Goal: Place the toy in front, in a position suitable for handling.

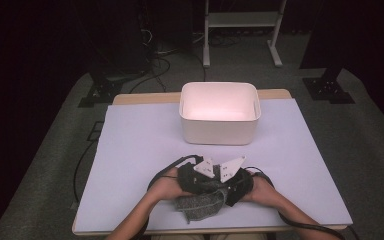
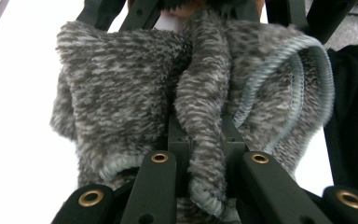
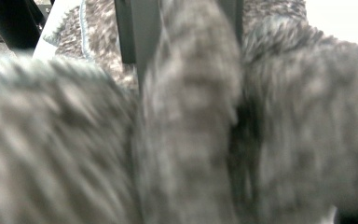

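Note:
A grey fuzzy knitted sock hangs between my two grippers at the front middle of the table. My left gripper is shut on a raised fold of the sock, which bunches on both sides of its jaws. My right gripper faces the left one, tip to tip. The sock lies blurred over the right gripper's own jaws and hides them. Both hands rest on the table.
A white rectangular bin stands open at the back middle of the pale table sheet. Cables trail from both grippers. A white metal stand is on the floor beyond the table.

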A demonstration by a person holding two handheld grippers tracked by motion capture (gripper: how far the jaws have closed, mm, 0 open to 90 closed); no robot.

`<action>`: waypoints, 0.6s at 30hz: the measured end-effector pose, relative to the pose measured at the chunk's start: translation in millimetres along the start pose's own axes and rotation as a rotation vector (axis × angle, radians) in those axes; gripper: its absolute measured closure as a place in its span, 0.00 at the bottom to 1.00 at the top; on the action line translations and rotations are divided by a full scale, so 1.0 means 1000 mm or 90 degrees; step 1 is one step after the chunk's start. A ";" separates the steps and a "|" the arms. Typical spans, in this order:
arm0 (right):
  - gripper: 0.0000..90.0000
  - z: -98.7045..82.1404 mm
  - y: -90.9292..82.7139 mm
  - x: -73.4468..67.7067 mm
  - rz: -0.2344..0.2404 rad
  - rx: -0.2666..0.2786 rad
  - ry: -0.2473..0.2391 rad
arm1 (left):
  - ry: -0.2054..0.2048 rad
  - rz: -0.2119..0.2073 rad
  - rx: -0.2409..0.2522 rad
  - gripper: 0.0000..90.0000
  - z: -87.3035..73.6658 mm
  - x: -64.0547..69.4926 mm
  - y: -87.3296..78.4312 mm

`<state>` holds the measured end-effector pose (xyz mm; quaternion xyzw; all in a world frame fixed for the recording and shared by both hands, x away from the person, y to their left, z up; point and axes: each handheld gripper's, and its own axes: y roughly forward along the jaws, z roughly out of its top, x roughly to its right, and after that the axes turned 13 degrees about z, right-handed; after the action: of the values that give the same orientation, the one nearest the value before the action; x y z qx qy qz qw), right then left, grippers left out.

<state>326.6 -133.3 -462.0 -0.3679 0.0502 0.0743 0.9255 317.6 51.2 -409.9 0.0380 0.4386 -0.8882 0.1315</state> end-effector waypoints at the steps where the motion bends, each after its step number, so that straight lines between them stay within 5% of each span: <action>1: 0.27 0.000 0.000 0.000 0.000 0.001 -0.001 | -0.004 0.001 0.002 0.89 -0.002 0.000 -0.002; 4: 0.27 0.000 0.000 0.000 0.001 0.000 -0.001 | -0.024 0.005 0.019 0.89 -0.014 -0.002 -0.014; 18: 0.27 -0.001 0.000 0.001 0.002 0.002 -0.002 | -0.106 0.099 -0.020 0.89 -0.083 -0.013 -0.069</action>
<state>327.2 -133.9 -462.4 -0.3663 0.0492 0.0764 0.9261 308.3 159.5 -405.4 -0.0038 0.4358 -0.8685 0.2364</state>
